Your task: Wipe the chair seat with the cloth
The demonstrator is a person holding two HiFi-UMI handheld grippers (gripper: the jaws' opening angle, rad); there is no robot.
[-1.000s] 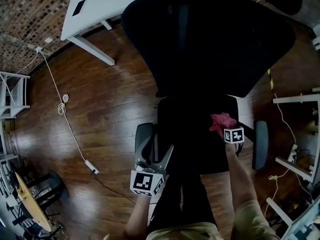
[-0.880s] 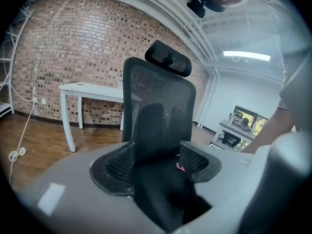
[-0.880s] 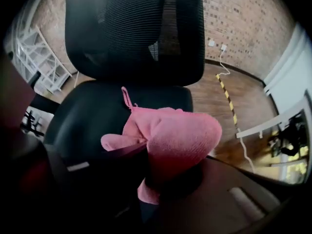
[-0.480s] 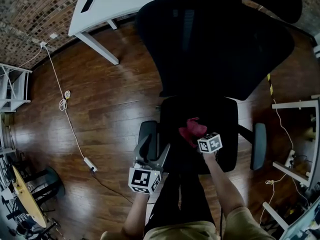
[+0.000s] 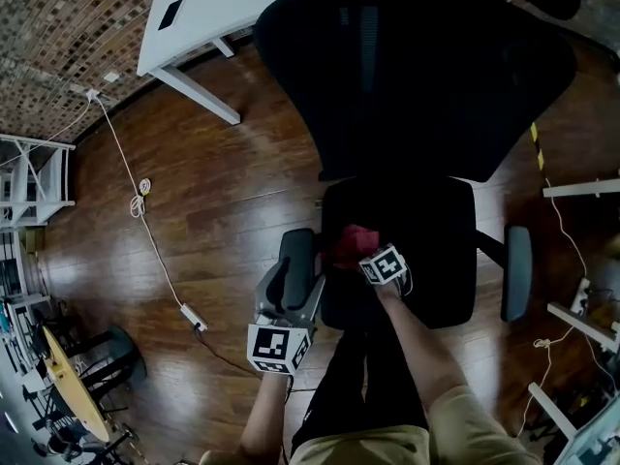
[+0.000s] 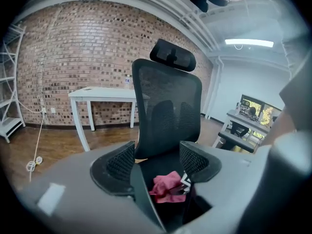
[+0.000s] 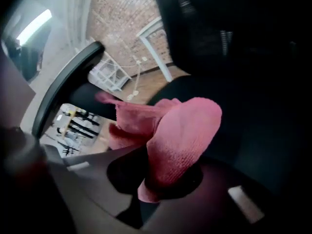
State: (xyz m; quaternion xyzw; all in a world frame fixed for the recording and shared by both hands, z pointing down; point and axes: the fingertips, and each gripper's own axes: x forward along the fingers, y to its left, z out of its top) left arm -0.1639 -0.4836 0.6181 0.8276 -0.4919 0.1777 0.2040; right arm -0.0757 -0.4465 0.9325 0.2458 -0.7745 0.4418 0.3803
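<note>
Loosely bunched, nubby pink cloth (image 7: 181,130) clamped in right claw (image 5: 362,253)

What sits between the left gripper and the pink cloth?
The chair's armrest: the head view shows it between the left gripper and the cloth.

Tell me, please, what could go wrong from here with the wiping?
1. The cloth in the right gripper is at the left edge of the seat, beside the armrest; a push further left may hit it or run off the seat.
2. The cloth is bunched, so it may wipe only a narrow strip.
</note>
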